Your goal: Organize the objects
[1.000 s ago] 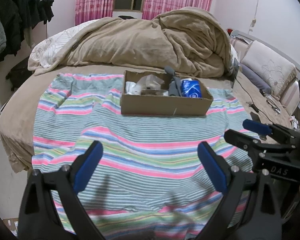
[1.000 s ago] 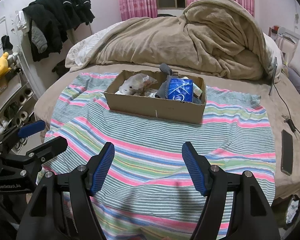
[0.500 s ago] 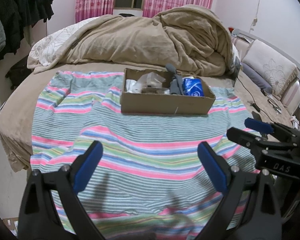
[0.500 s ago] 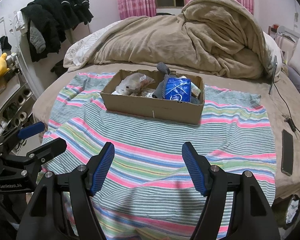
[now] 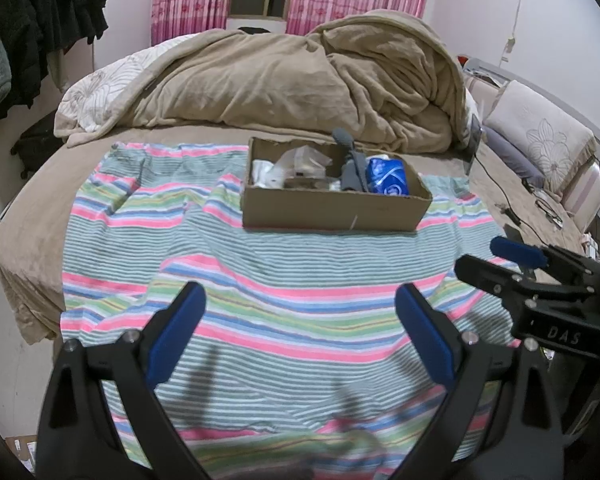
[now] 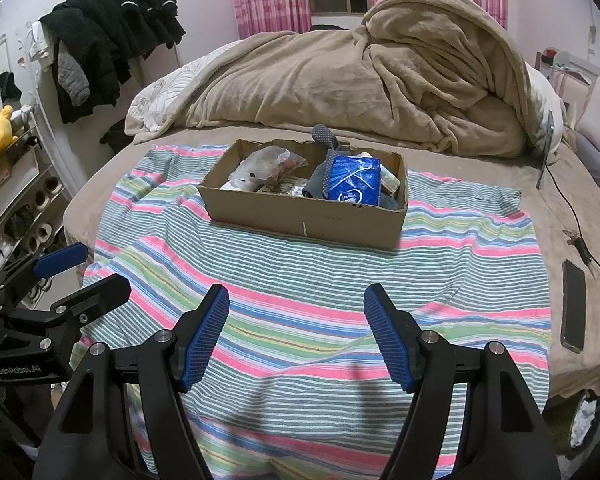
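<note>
One cardboard box of odds and ends on a bed, two grippers hanging above the near edge.

One bed [image 6: 100, 184] carries one heaped tan blanket [image 6: 380, 80] at the back and one striped cloth [image 6: 300, 280] spread across the front. One cardboard box [image 6: 300, 216] sits on the cloth's far half, holding one blue packet [image 6: 354, 186], one grey sock [image 6: 324, 138] and one clear plastic bag [image 6: 260, 164] among smaller bits too jumbled to count. One dark phone [image 6: 573, 304] lies right of the cloth. The left gripper [image 5: 298, 334] and right gripper [image 6: 296, 336] both stand open with nothing between their fingers, well short of the box.
</note>
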The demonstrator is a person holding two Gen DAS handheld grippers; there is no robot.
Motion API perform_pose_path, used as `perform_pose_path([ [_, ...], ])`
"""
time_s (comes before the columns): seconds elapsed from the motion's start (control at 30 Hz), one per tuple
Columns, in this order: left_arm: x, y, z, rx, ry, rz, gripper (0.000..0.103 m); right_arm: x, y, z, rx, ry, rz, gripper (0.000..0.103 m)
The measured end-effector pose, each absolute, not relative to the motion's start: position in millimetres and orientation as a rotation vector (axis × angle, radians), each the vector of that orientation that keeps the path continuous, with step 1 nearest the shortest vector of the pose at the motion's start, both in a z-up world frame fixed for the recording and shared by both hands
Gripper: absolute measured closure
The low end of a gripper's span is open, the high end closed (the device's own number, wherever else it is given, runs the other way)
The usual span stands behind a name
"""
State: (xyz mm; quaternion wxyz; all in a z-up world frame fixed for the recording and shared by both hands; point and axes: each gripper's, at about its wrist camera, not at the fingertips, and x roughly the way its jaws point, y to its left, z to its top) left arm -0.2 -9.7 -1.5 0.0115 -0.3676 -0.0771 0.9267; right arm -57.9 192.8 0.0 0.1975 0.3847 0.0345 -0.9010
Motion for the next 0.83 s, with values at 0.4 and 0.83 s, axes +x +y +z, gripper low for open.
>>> perform_pose_path([
  [0.4,0.5,-9.0,-1.2,-1.141,-0.245,2.891,0.006,-59.3,191.5,1.2,1.073,0.100,-2.528,0.030],
  [0.83,-4.1,-9.9,-4.7,-1.139,-0.248,2.885,0.006,-61.3,193.3,0.1,1.084,0.093,-2.529,0.030],
])
